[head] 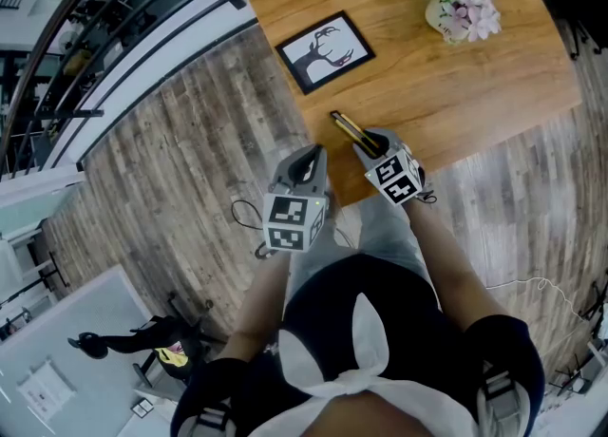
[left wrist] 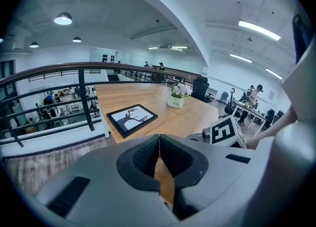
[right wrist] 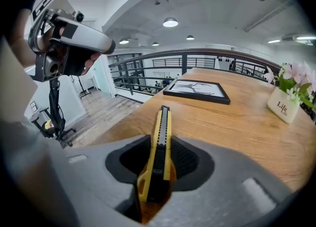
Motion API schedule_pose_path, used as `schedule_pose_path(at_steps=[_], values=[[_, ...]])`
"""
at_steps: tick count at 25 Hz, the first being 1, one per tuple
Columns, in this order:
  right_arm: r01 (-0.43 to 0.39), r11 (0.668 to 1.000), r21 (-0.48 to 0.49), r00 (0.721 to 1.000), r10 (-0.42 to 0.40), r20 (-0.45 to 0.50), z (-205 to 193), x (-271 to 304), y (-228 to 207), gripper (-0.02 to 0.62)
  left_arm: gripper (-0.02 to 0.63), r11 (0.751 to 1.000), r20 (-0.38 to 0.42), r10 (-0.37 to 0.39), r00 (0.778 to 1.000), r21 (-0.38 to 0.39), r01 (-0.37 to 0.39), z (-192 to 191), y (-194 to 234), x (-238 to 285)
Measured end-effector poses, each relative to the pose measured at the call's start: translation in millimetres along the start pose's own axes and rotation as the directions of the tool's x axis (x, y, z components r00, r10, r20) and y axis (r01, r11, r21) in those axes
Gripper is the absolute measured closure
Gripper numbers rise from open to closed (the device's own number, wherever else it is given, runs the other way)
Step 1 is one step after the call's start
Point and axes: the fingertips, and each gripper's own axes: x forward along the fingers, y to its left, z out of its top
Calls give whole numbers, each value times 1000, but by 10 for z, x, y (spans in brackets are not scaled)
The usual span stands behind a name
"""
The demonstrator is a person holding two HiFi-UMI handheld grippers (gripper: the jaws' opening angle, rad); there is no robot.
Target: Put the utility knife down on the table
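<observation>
The yellow and black utility knife is clamped between the pads of the right tongs, with its front end pointed out over the near edge of the wooden table. Whether the tabletop is touched cannot be told. The left tongs are closed together on nothing and held just beside the right ones. A framed picture and a flower pot are seen farther along the table.

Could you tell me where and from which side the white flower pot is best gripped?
Probably the body of the white flower pot, below the flowers, coming in level from the side. It stands upright on the table and the blooms spread over its top, so a top-down grasp might crush them.
</observation>
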Motion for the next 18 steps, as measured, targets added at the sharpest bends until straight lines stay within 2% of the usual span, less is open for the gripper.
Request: schedule_pose_path(at_steps=[11,18], values=[[-8,1000,9,1000,8,-18,-5,18,16,460,586,1000,0,-26,1000,17,26,29,-38,22],[-8,1000,21,999,9,-42,-2,29,84,383,586,999,7,-36,999,37,36,76,-22,-39]])
